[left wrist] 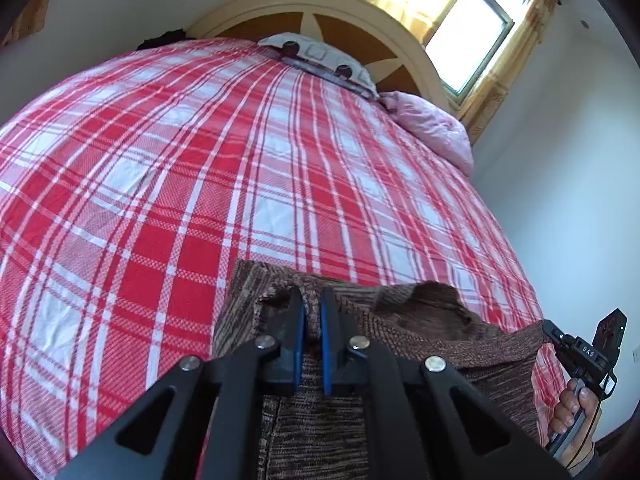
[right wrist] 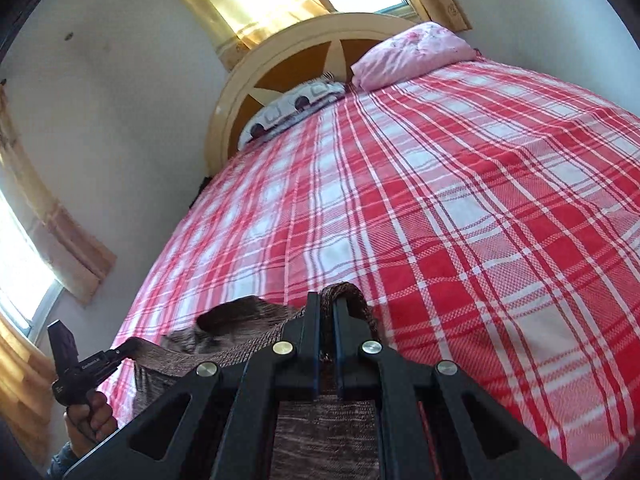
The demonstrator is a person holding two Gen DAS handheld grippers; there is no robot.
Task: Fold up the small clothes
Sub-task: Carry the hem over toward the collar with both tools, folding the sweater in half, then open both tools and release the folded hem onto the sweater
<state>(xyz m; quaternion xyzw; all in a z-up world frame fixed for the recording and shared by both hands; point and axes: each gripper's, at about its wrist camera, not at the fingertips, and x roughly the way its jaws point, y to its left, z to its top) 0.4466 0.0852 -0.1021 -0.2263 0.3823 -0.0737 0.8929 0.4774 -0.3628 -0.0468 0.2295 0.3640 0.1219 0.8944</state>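
My left gripper (left wrist: 311,312) is clamped on one top corner of the sweater (left wrist: 420,320), my right gripper (right wrist: 327,316) on the other, so the knit hangs spread between them, low over the near end of the bed (left wrist: 240,160), probably for laying flat. The sweater is brown, mottled, its neckline sagging open.

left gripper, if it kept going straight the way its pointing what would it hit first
Most likely the red plaid bedspread. The left gripper is shut on the brown knit garment and tilts down toward the bed, with bare bedspread just beyond the held fabric. The exact landing spot is unclear through the fisheye.
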